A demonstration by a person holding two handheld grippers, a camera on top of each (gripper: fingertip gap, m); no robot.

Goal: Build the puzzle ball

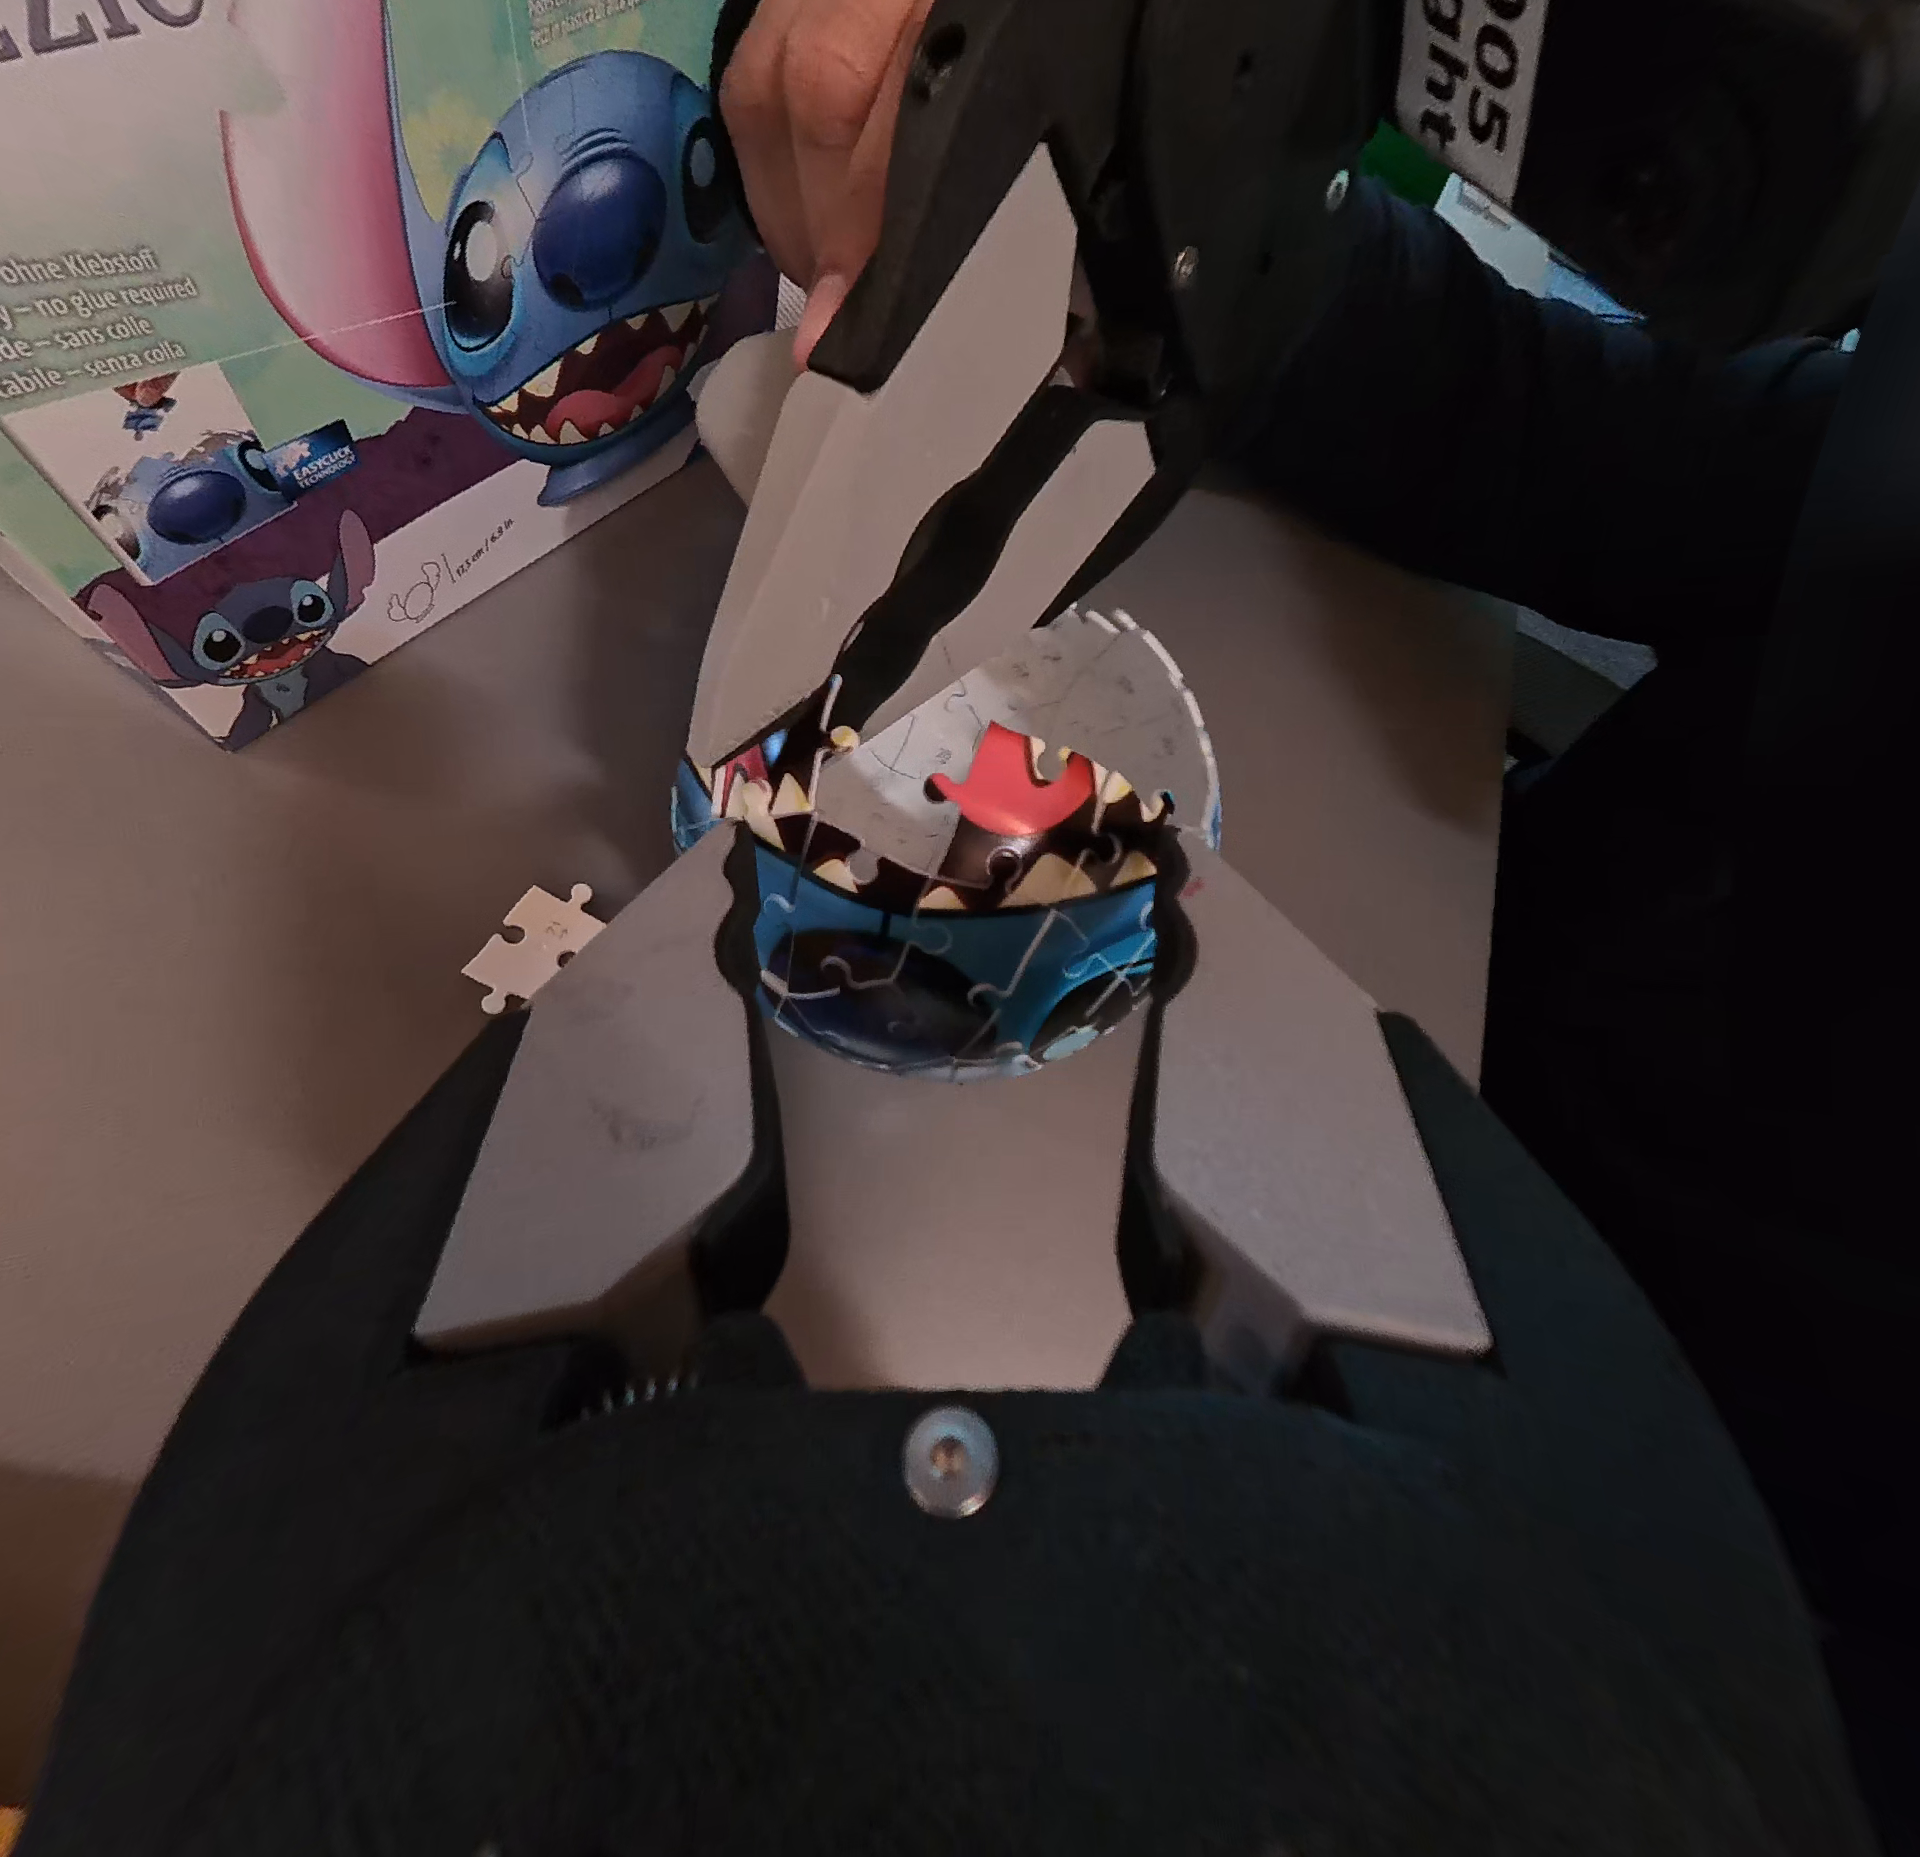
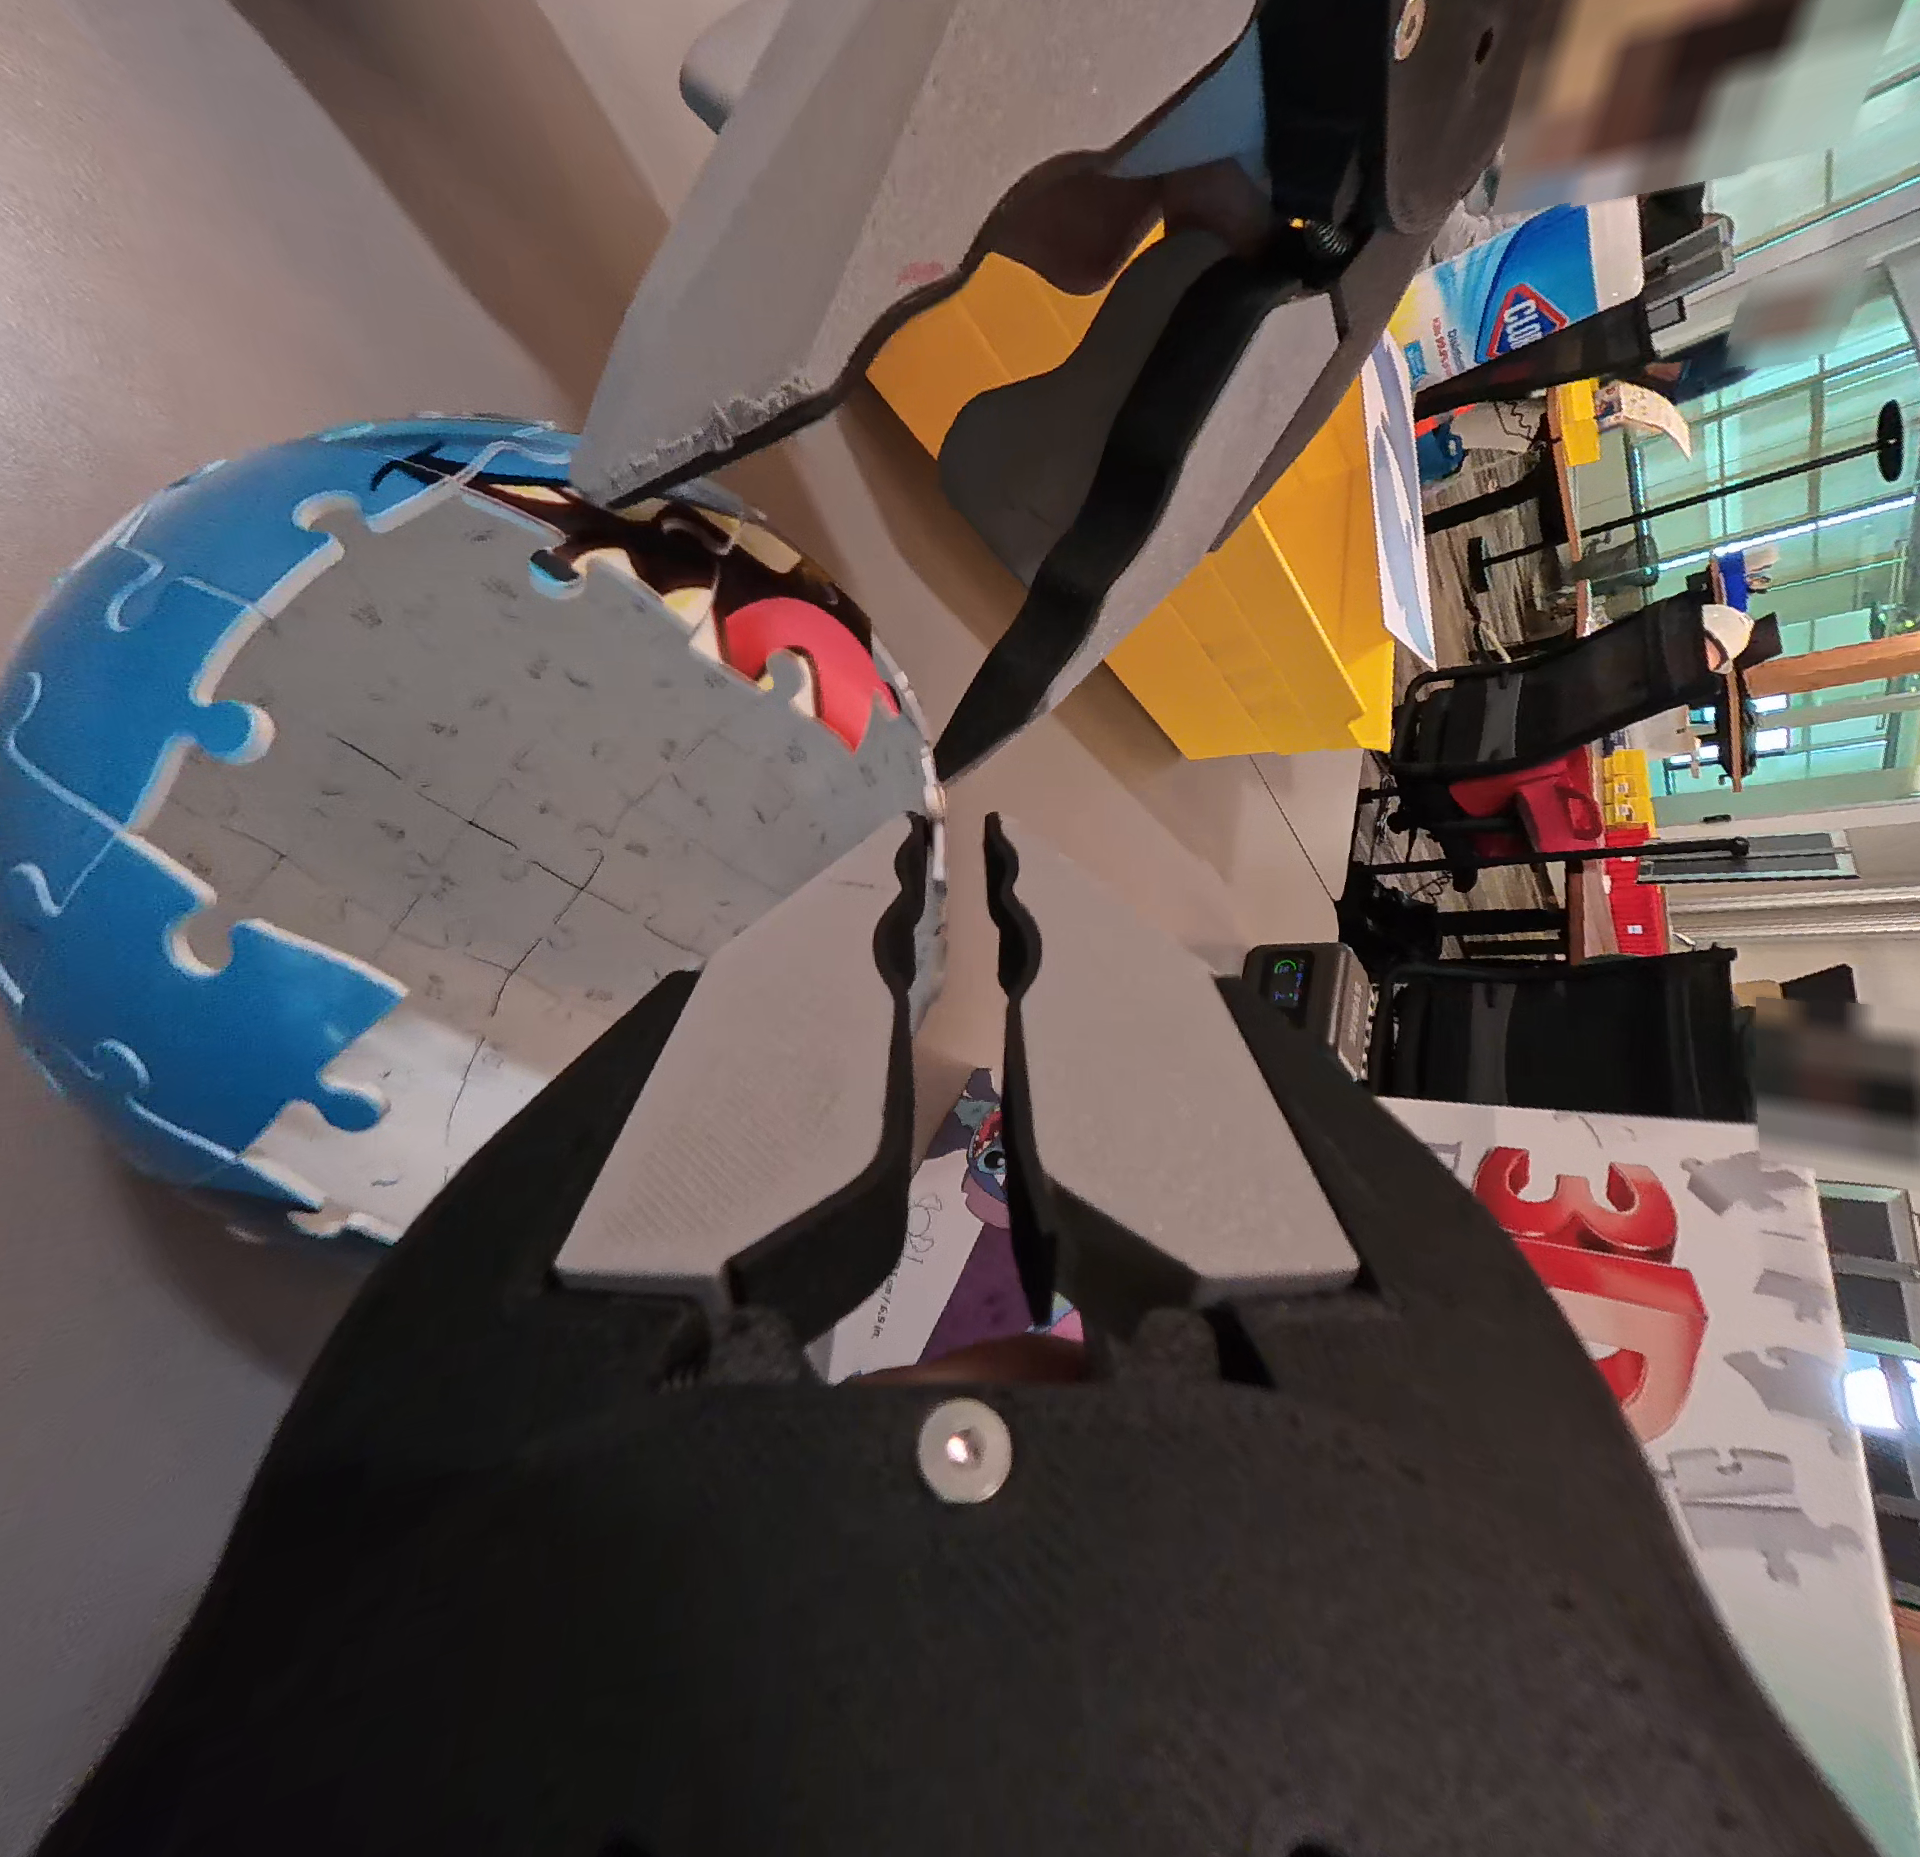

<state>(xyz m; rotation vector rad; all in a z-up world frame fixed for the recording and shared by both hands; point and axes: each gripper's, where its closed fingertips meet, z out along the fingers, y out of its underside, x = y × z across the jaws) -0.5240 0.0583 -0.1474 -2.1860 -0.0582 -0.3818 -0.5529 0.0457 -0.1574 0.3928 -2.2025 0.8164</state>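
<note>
The half-built puzzle ball (image 1: 956, 966) is a blue open shell with a toothed mouth and a red tongue, its grey inside showing. My left gripper (image 1: 956, 872) is shut on it, one finger on each side, just above the table. In the right wrist view the ball (image 2: 135, 768) lies at the left, with the left gripper (image 2: 784, 623) clamped across it. My right gripper (image 1: 800, 742) comes down from above onto the ball's left rim. Its fingers (image 2: 954, 820) are nearly closed on a thin puzzle piece (image 2: 938, 857) at that rim.
A loose white piece (image 1: 530, 940) lies face down on the grey table (image 1: 260, 976), left of the ball. The puzzle box (image 1: 312, 353) stands at the back left and also shows in the right wrist view (image 2: 1662, 1340). A yellow bin (image 2: 1247, 581) sits behind the ball.
</note>
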